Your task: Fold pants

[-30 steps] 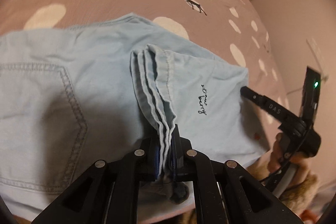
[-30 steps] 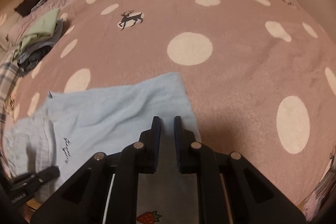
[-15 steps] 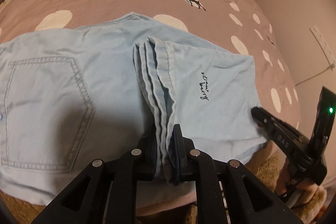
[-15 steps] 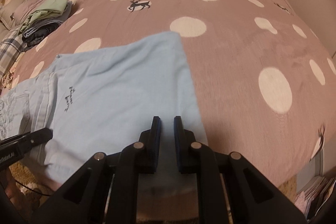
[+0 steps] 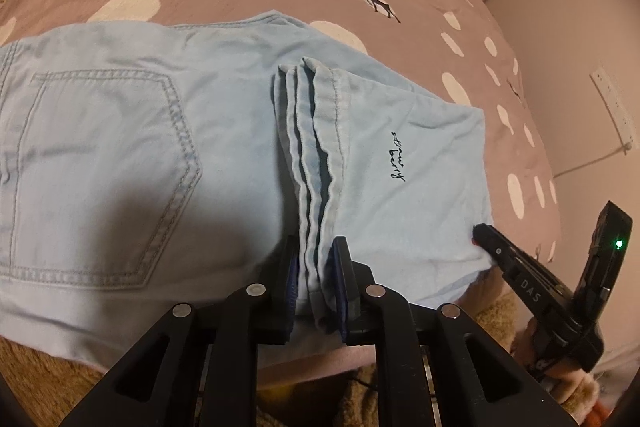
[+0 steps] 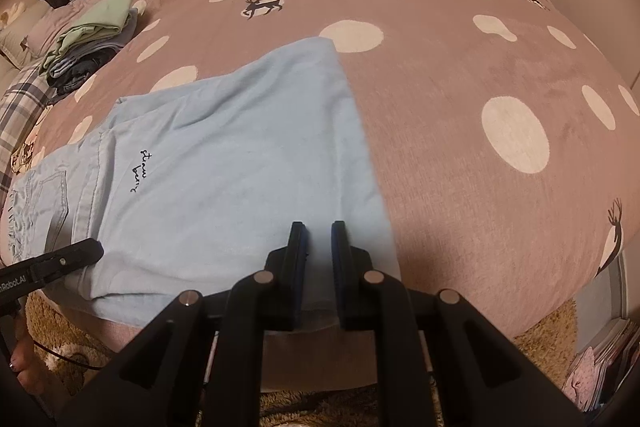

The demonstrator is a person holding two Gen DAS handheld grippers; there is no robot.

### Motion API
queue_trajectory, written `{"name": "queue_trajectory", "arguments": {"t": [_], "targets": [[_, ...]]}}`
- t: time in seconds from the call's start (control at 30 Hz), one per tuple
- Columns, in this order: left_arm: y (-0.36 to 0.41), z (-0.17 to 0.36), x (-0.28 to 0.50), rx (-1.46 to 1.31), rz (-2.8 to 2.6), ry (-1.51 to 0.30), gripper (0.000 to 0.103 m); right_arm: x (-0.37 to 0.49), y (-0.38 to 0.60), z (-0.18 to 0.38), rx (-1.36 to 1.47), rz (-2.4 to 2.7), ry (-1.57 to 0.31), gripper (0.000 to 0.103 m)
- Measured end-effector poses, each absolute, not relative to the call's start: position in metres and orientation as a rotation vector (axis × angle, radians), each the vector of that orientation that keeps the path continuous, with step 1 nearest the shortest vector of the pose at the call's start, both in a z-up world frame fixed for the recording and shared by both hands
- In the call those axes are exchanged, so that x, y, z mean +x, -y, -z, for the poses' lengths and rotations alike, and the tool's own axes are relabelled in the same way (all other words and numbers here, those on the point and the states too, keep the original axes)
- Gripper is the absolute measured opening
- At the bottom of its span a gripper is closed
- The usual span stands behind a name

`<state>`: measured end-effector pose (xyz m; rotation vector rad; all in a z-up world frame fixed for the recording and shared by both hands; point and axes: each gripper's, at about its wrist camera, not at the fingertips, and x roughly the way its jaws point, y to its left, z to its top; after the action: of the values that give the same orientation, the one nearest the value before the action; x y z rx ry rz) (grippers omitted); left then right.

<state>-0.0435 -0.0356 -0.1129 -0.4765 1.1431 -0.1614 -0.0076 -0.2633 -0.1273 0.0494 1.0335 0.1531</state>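
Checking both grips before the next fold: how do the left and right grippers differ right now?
The left gripper pinches the pants' stacked hems; the right gripper sits at the folded edge, with no visible bunch of cloth between its fingers. Both are at the bed's near edge.

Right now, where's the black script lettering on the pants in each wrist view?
Left wrist: script lettering right of centre, just right of the stacked hems.
Right wrist: script lettering left of centre, near the fold's left edge.
Shared landmark: deer print on the bedspread.
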Motion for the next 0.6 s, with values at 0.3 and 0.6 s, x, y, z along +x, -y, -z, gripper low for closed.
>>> {"name": "queue_trajectory", "arguments": {"t": [0.3,0.6], "targets": [[0.022,0.095,-0.057,-0.521,0.144,-1.136,0.036,-0.006,0.265,0.128,0.055,-0.162,-1.035,0.015],[-0.035,0.047,-0.090,-0.525,-0.113,-0.906,0.078,-0.013,0.251,0.101,0.086,-0.240,-0.881,0.080]]}}
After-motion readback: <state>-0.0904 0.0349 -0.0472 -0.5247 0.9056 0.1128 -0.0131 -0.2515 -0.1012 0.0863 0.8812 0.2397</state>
